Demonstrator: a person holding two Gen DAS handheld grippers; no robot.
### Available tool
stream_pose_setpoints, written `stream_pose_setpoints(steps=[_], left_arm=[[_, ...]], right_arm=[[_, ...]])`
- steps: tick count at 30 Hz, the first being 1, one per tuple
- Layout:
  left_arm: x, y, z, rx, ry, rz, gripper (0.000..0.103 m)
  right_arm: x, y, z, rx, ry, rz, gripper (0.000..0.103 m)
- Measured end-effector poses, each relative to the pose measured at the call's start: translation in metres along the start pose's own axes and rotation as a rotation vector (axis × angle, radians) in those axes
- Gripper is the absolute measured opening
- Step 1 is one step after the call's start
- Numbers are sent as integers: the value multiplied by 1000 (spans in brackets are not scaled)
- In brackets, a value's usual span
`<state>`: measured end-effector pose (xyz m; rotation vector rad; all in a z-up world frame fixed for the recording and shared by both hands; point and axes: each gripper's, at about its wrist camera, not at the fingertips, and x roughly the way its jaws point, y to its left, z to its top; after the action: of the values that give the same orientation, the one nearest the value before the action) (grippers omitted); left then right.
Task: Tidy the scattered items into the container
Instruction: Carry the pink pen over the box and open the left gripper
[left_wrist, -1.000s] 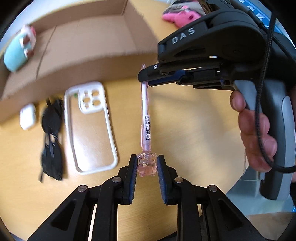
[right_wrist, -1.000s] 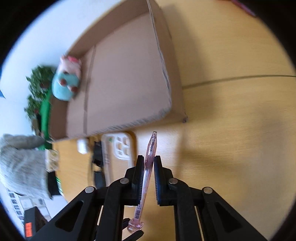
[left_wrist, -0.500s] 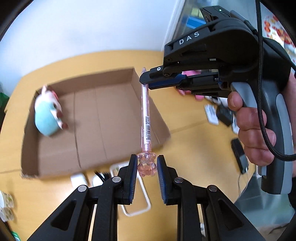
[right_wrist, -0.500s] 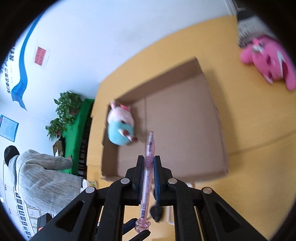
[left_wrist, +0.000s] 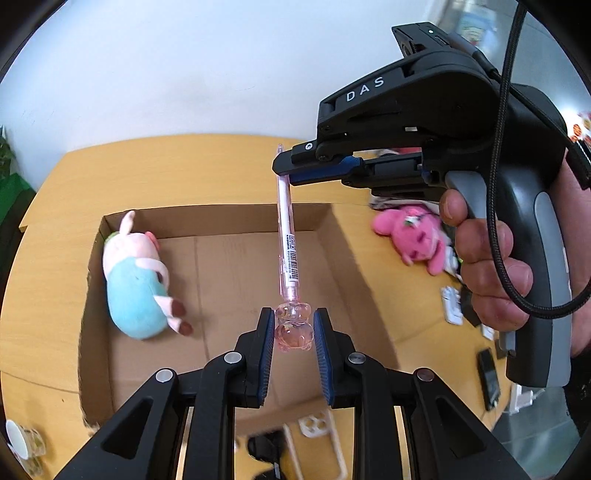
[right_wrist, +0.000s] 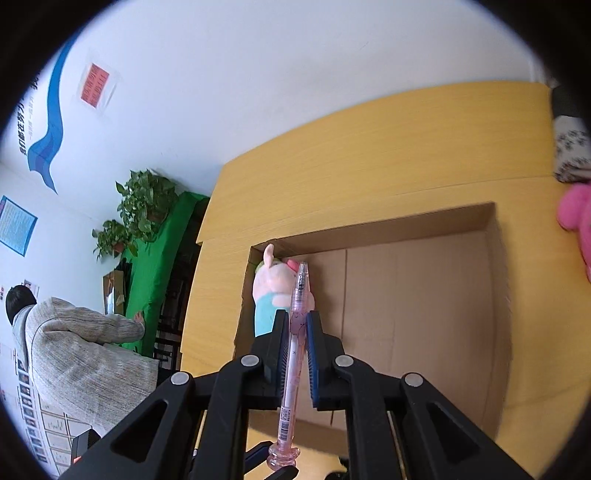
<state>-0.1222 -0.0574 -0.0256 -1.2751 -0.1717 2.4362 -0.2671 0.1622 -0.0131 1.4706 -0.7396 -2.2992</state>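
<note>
Both hand-held grippers share one pink pen (left_wrist: 286, 236) up in the air above the cardboard box (left_wrist: 229, 218). The left hand-held gripper (left_wrist: 293, 328) has its jaws closed most of the way around the clear bear-shaped charm at the pen's lower end, pads pressing it on either side. The right hand-held gripper (right_wrist: 295, 332) is clamped tight on the barrel nearer the tip, its jaws nearly together with only the slim pen between them. In the left view, the right hand (left_wrist: 487, 273) wraps the grey handle, a black cable looping over its fingers.

Below the pen, the box sits open on the yellow tabletop (left_wrist: 184, 170), and it is mostly bare inside. A plush pig (left_wrist: 136, 280) in a teal outfit lies on its side against the left wall of the box, head toward the far corner.

Outside the box, to the right, a bright pink plush toy (left_wrist: 413, 236) lies on the tabletop, with a few small white and dark items blurred nearby. At the near edge, beneath the left gripper's arms, a white phone case (left_wrist: 314, 424) peeks out beside something black that is too blurred to identify.

Off to the left in the right wrist view, a person in a grey knit sweater (right_wrist: 74, 347) leans toward a green-covered surface, with potted plants (right_wrist: 140, 206) behind.
</note>
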Motion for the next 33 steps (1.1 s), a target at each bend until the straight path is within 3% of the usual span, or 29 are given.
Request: stream_pose_setpoints(steps=[8, 18, 25, 33], left_arm=[[79, 48, 24, -114, 110, -10, 22], [171, 76, 18, -192, 250, 32, 22], [200, 90, 13, -232, 315, 95, 22], [216, 94, 3, -237, 402, 169, 23]], right_arm=[[96, -31, 41, 6, 130, -24, 9], [206, -94, 49, 45, 280, -74, 9], [248, -105, 52, 72, 307, -45, 9], [262, -116, 46, 67, 302, -66, 9]])
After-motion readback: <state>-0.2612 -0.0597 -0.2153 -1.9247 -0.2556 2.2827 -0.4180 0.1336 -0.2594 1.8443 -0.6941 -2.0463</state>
